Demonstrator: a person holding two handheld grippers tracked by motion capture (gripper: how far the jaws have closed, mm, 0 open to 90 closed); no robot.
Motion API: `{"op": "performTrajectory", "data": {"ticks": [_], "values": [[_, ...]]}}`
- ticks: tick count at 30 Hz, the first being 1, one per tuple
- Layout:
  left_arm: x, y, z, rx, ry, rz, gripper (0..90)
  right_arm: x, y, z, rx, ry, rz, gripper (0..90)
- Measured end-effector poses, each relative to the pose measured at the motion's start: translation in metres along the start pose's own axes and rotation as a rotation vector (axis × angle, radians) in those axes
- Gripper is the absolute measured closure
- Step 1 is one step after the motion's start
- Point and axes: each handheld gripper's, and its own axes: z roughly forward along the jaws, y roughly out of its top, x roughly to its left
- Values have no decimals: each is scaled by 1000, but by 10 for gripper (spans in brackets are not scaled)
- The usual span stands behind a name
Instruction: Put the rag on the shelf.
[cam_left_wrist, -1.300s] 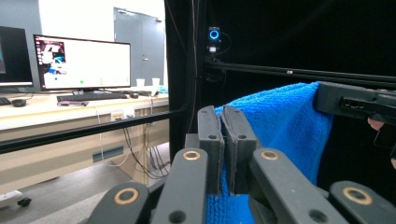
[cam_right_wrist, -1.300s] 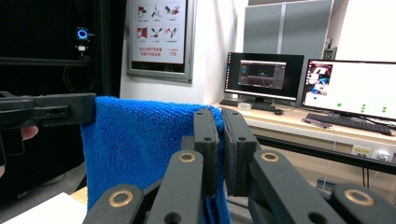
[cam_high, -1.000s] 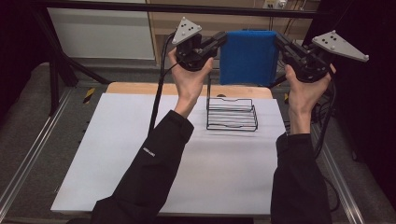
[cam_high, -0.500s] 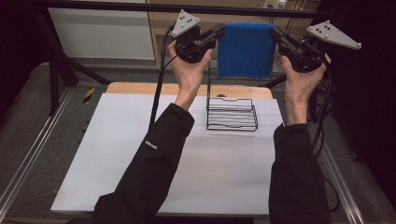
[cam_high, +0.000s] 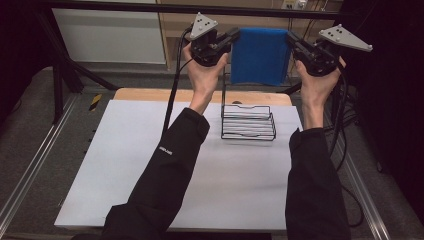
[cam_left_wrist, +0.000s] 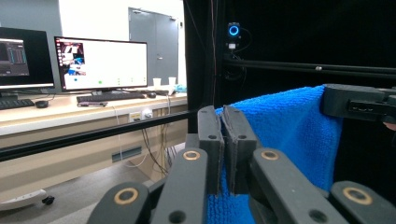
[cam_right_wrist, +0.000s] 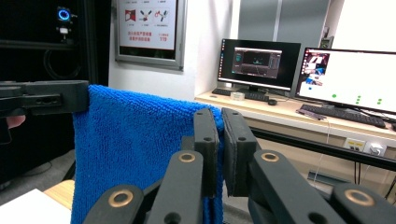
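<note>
A blue towel (cam_high: 260, 56) hangs stretched in the air between my two grippers, beyond the far edge of the table. My left gripper (cam_high: 234, 35) is shut on its upper left corner, and my right gripper (cam_high: 291, 38) is shut on its upper right corner. In the left gripper view the jaws (cam_left_wrist: 223, 128) pinch the towel's edge (cam_left_wrist: 289, 135), with the other gripper (cam_left_wrist: 359, 100) at the far corner. The right gripper view has its jaws (cam_right_wrist: 219, 133) closed on the cloth (cam_right_wrist: 135, 144), and the left gripper (cam_right_wrist: 44, 98) grips the opposite corner.
A black wire rack (cam_high: 248, 122) with a tall upright handle stands at the back of the white table (cam_high: 125, 165), below the towel. A wooden strip (cam_high: 150, 94) runs along the table's far edge. Monitors (cam_left_wrist: 100, 63) on a desk stand behind.
Both hands have carried the stretched towel a little farther away, upward in the high view. The right hand has also drifted slightly left. The grips are unchanged.
</note>
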Motion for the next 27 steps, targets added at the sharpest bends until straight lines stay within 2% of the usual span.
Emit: {"op": "performTrajectory", "data": {"ticks": [8,15,20,27], "values": [[6,-16,2,34,-12,-2,866,-3,-11,6,33,10,-12,859],[8,-29,1,63,-23,18,866,-3,-24,8,68,15,-19,859],[6,-37,2,91,-20,30,866,-4,-37,7,86,17,-2,858],[2,-48,0,117,-38,51,865,-5,-52,2,100,22,18,858]]}}
